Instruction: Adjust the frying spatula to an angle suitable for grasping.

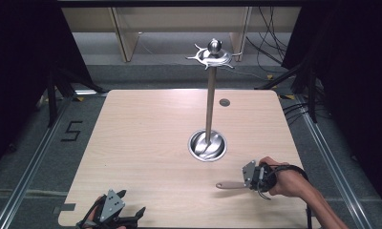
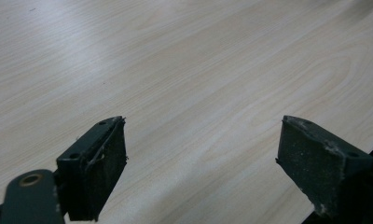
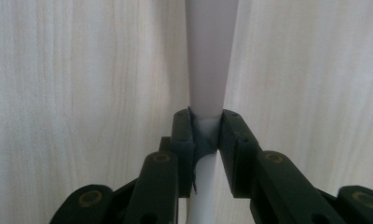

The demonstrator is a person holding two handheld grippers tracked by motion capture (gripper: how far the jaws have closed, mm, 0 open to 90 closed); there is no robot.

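A tall metal stand [image 1: 210, 95] rises from a round shiny base [image 1: 207, 145] right of the table's middle, with curved hooks and a ball on top [image 1: 213, 56]. A pale, beige utensil handle [image 1: 229, 185] lies low over the table at the front right and points left. My right gripper [image 1: 247, 183] is shut on it; in the right gripper view the handle [image 3: 210, 56] widens away from the closed gripper [image 3: 206, 128]. Its far end is hidden. My left gripper [image 1: 133, 202] rests at the front left edge, open, with bare wood between its pads [image 2: 100, 163].
A small grey disc [image 1: 224, 102] is set into the wooden table [image 1: 146, 143] behind the stand. Black curtains flank both sides. Cables [image 1: 270, 52] lie on the floor beyond the far edge. A "5" mark [image 1: 72, 131] is on the floor at left.
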